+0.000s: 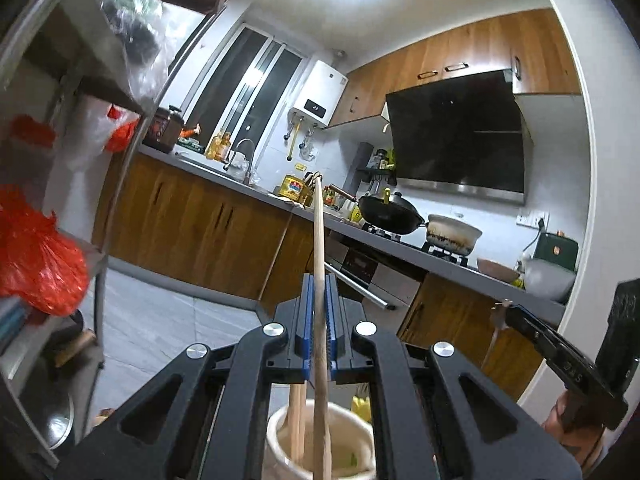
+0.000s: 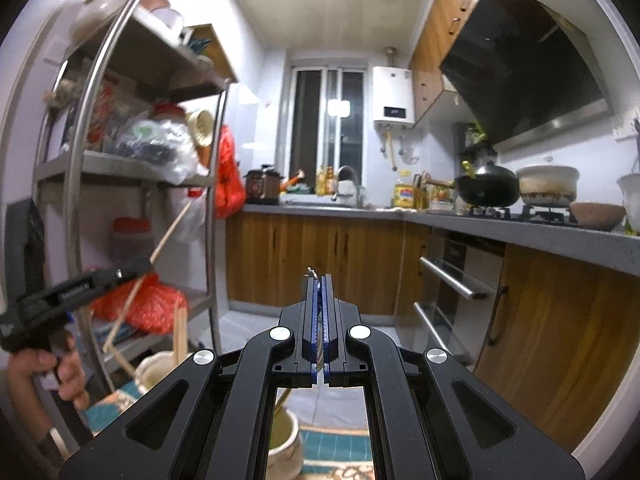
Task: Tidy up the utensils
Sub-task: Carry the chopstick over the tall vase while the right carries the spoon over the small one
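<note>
My left gripper (image 1: 319, 280) is shut on a long wooden chopstick (image 1: 318, 240) that stands upright, its lower end inside a cream ceramic utensil jar (image 1: 320, 444) directly below. Two more chopsticks (image 1: 297, 420) stand in that jar. My right gripper (image 2: 319, 280) is shut on a thin metal utensil (image 2: 312, 273), of which only the tip shows above the blue pads. A second cream jar (image 2: 286, 436) sits below it. In the right wrist view the left gripper (image 2: 136, 268) holds its chopstick (image 2: 168, 234) above the first jar (image 2: 156, 372).
A steel shelf rack (image 2: 208, 216) with red bags and bowls stands at the left. A kitchen counter (image 2: 500, 232) with wok, pot and bowls runs along the right. The jars stand on a patterned mat (image 2: 336, 448).
</note>
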`<state>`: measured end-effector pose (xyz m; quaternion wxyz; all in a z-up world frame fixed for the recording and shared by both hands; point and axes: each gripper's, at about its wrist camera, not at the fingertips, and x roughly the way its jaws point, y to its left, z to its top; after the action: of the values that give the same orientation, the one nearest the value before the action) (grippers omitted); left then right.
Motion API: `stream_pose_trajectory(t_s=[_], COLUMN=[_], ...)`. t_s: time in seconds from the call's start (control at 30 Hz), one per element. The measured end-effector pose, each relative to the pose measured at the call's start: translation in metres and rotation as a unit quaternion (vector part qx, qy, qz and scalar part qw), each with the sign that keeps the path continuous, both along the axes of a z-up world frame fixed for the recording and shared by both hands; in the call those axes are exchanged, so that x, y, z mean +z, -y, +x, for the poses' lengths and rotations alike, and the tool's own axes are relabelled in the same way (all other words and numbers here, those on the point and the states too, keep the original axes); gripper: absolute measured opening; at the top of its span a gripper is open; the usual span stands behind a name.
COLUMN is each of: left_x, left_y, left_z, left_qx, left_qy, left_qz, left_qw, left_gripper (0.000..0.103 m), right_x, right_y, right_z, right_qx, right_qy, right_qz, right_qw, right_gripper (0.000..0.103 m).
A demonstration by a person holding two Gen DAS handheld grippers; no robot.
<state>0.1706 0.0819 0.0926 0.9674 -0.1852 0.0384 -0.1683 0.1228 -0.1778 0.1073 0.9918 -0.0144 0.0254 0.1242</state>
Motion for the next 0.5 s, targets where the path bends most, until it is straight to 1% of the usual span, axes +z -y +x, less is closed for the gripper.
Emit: stream_pose_trajectory(t_s=[0.1, 0.2, 0.33, 0.5], left_x=[-0.006, -0.015, -0.027, -0.034], left_y=[0.004, 0.009, 0.008, 0.007], left_z=[0.014, 0.018, 0.023, 0.031], left_qx=[-0.010, -0.015, -0.017, -0.013], left_qy=[0.003, 0.004, 0.006, -0.002], left_qz=[-0.005, -0.001, -0.004, -0.003], left_qw=[0.9999, 0.9999, 0.9998, 0.9999], left_gripper=[0.005, 0.005, 0.005, 0.005], right_x=[-0.003, -0.008, -0.015, -0.024], right_y=[0.005, 0.009, 0.008, 0.002], right_z=[0.005, 0.012, 0.019, 0.026], right_qx=[-0.014, -0.024, -0.032, -0.035], right_qy=[0.002, -0.003, -0.008, -0.015], right_qz=[0.012, 0.019, 0.021, 0.016], right_qw=[1.000, 1.000, 0.999, 0.999], right_gripper=[0.002, 0.002, 0.002, 0.002])
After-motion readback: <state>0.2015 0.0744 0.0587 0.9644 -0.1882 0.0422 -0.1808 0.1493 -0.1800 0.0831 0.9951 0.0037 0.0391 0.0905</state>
